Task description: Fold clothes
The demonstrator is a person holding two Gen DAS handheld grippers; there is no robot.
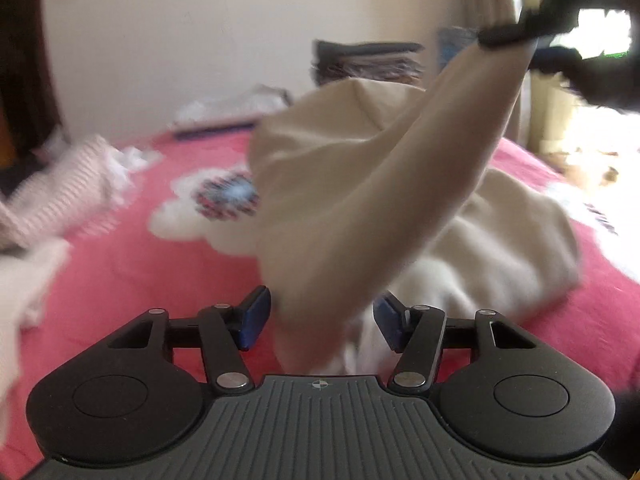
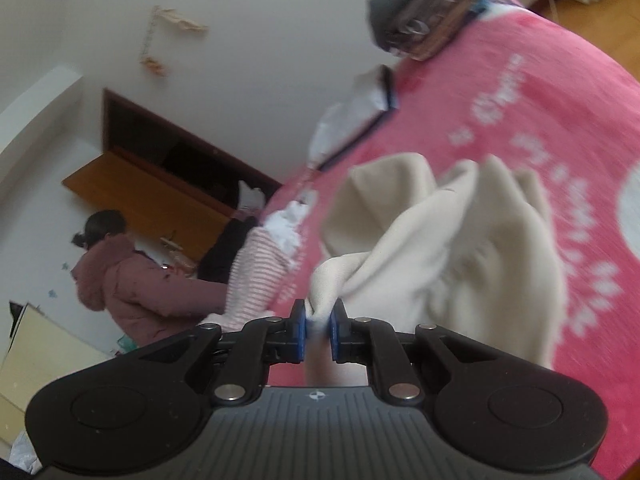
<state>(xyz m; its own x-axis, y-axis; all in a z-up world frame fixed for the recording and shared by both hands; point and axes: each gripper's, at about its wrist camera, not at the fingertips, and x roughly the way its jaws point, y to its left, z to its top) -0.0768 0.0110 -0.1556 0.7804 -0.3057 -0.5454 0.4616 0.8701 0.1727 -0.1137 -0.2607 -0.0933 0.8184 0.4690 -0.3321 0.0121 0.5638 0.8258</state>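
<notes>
2 tongs: right tongs (image 2: 318,330) pinch 1 cream garment (image 2: 440,240).

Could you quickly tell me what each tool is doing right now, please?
Left tool: open, the cream garment hanging between its pads, not pinched.
Right tool: shut on a bunched corner of the cream garment.

Cream soft fabric garment (image 1: 360,200) strung up from pink fleece blanket (image 1: 160,272), pinched top right by black right gripper (image 1: 516,34). Left gripper (image 1: 322,322) jaws apart, cloth hanging between, blue pads (image 1: 256,318) not pressing.

White wall (image 2: 248,20), open wooden door (image 2: 152,184)
</notes>
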